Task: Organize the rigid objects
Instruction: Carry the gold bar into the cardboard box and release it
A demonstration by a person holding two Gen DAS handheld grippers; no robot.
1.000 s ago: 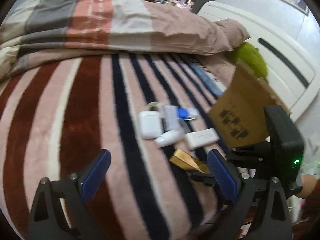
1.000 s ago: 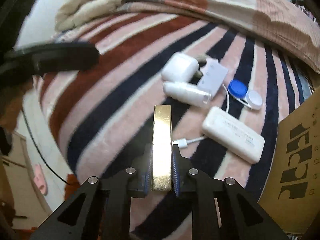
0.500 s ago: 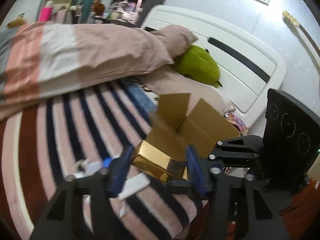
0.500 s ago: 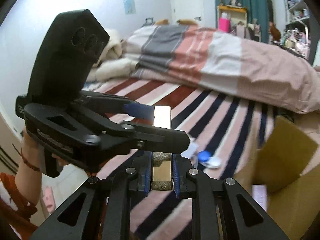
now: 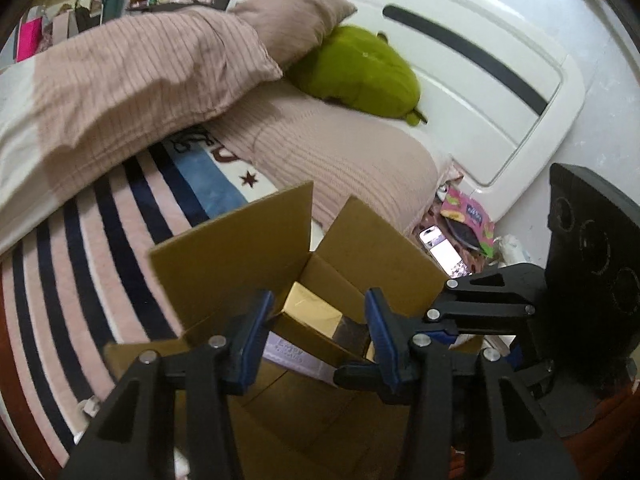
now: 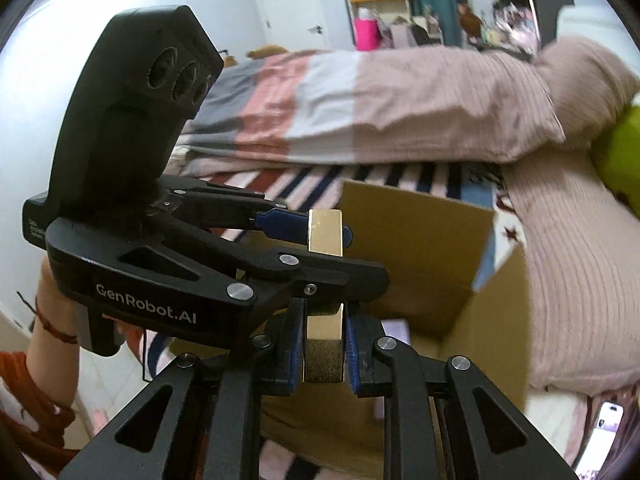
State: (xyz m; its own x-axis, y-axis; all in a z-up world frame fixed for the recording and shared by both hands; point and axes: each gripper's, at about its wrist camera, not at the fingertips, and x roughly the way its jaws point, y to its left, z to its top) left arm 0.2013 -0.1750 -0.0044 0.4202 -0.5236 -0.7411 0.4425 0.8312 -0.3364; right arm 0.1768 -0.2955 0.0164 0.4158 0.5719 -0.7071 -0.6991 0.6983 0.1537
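Right wrist view: right gripper (image 6: 323, 354) is squeezing the stiff, shiny gold box (image 6: 325, 236) above the cardboard box (image 6: 416, 248); left gripper (image 5: 316, 328) is hanging half open around its far end.

Over the open cardboard box (image 5: 224, 276), the left hand-held gripper (image 6: 320, 248) crosses the right one's (image 6: 323, 354) path; upright flaps flank the opening.
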